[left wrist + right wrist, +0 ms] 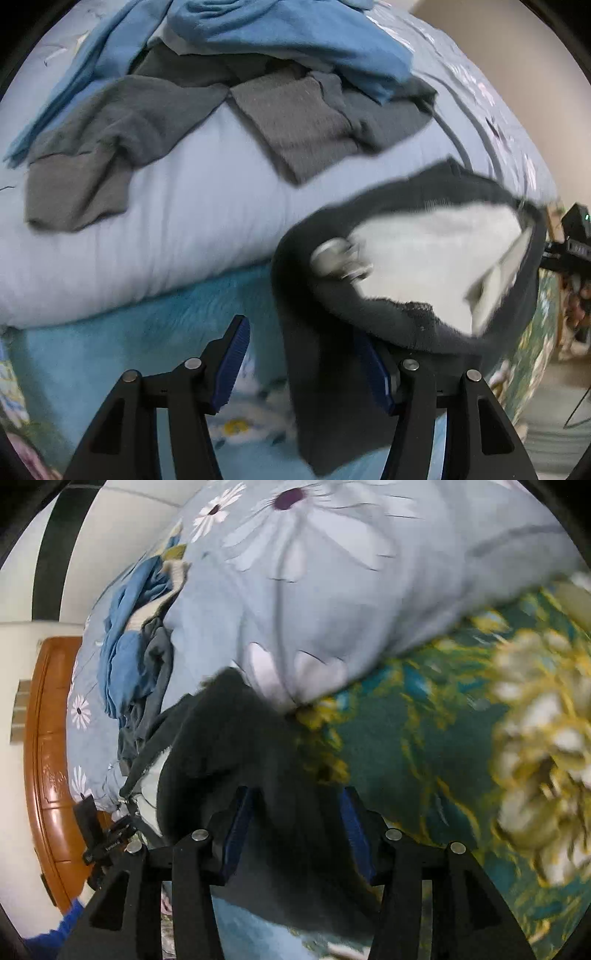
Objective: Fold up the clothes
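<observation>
A dark garment [314,387] with a white lining and a metal button hangs at the bed's edge. It drapes over the right finger of my left gripper [299,332], whose jaws stand wide apart without pressing it. In the right wrist view the same dark garment [229,738] lies between the fingers of my right gripper [295,794], whose blue pads stand apart from the cloth. A grey garment [147,118] and a blue garment [277,29] lie crumpled farther back on the quilt.
A pale blue flowered quilt [184,221] covers the bed over a teal floral sheet [406,738]. A wooden headboard [48,738] stands at the left against a white wall. A blue sleeve [70,919] shows at the lower left.
</observation>
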